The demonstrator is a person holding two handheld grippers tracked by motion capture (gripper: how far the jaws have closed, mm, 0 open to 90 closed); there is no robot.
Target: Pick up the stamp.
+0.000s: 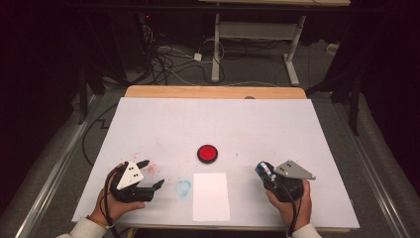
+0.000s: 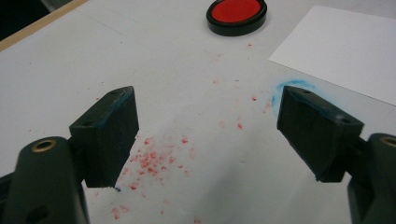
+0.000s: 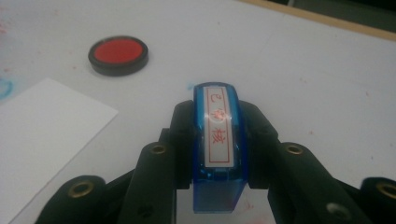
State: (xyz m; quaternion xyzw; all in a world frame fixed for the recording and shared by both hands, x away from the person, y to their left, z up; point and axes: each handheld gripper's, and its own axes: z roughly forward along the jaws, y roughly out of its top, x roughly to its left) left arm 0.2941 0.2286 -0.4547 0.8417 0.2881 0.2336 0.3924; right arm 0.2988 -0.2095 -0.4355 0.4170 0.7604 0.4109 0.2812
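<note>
Blue stamp (image 3: 216,140) clamped in right gripper (image 3: 217,135), seemingly aloft.

The high view looks forward and down from above the person's side of the table, taking in the whole white board (image 1: 218,124), with the red ink pad (image 1: 207,153) near its middle as landmark. The left gripper view sits low and close over the board, facing the pad (image 2: 236,15) from its near left. The right gripper view, equally low, faces the pad (image 3: 118,54) from its near right. All three views share the pad and the white paper sheet (image 1: 211,196) just before it.
</note>
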